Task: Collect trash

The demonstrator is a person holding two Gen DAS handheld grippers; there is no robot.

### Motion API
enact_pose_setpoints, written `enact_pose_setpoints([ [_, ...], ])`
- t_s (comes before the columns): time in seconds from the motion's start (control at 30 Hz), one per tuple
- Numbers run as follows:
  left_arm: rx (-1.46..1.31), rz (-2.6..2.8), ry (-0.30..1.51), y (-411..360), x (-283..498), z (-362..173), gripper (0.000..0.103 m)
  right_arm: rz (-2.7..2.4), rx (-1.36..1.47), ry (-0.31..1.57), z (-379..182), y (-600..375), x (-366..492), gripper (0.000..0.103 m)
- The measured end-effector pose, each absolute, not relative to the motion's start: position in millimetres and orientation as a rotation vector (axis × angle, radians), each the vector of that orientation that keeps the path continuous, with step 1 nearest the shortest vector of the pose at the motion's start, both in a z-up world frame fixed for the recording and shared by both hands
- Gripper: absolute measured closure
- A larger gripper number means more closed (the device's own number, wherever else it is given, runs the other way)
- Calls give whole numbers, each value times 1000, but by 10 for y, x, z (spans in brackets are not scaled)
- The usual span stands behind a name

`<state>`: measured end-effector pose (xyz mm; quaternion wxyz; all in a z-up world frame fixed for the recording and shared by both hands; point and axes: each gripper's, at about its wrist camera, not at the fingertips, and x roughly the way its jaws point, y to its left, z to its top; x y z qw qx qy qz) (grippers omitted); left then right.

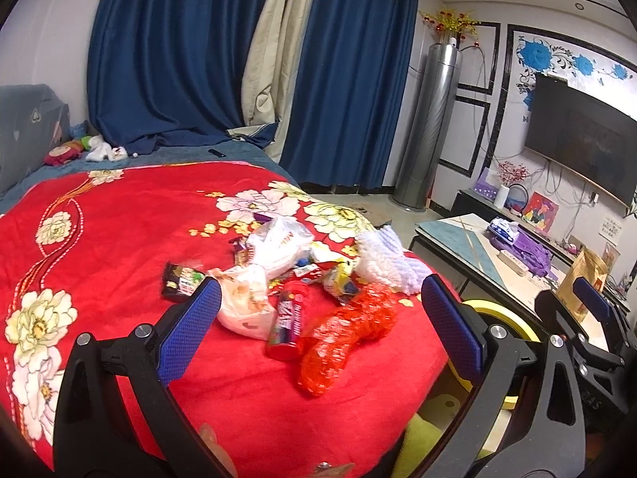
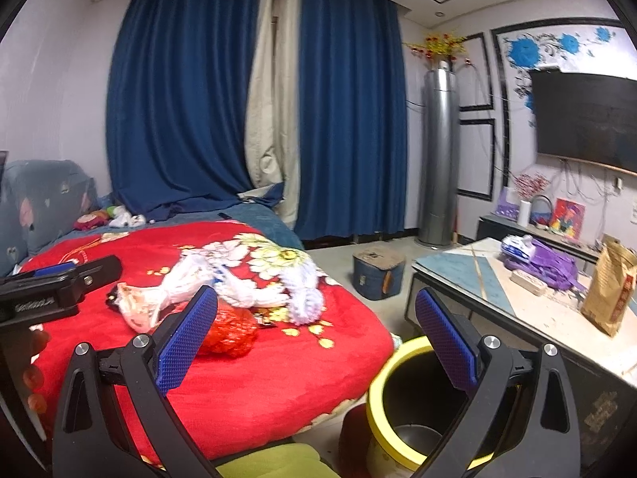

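1. The left gripper (image 1: 320, 328) hangs over the red blanket (image 1: 99, 263) with its blue pads spread wide and nothing between them; it looks poised to reach into the litter.
2. The trash pile (image 1: 290, 271) lies in the middle of the left wrist frame, just above and between those pads: a red mesh bag (image 1: 346, 330) lower right of centre, a red can (image 1: 287, 320) beside it, a crumpled white bag (image 1: 247, 298) touching the left pad's tip, and a dark wrapper (image 1: 179, 281) further left.
3. The right gripper (image 2: 314, 342) is also open and empty, held off the bed's edge, probably waiting near the bin.
4. The yellow-rimmed bin (image 2: 382, 370) stands on the floor at the lower centre of the right wrist frame, below the right pad, likely placed there so litter can drop straight in.
5. In that view the mesh bag sits just behind the left pad.
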<state>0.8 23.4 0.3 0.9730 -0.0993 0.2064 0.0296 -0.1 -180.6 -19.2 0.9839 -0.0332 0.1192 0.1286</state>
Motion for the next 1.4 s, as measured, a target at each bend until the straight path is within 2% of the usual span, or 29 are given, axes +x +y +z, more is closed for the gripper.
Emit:
enact_pose_setpoints([
  [0.6,-296,168,473,1021,118,-48,11,496,-201,294,-32,-1071,284,6],
  [0.83,-378,112,506,1294,202,-246,11,521,-268,372,-168,-809,667,6],
  [1.1,-391,67,589,1306,407,-451,11,494,-210,523,-286,-752,1241,8],
  [1.23,-430,51,629,1342,516,-545,11,497,-194,594,-349,-682,1467,22],
  [1.33,-442,56,647,1345,587,-583,11,515,-186,612,-384,-640,1547,37],
  [1.4,-448,47,646,1349,629,-577,18,524,-202,612,-408,-601,1575,50],
])
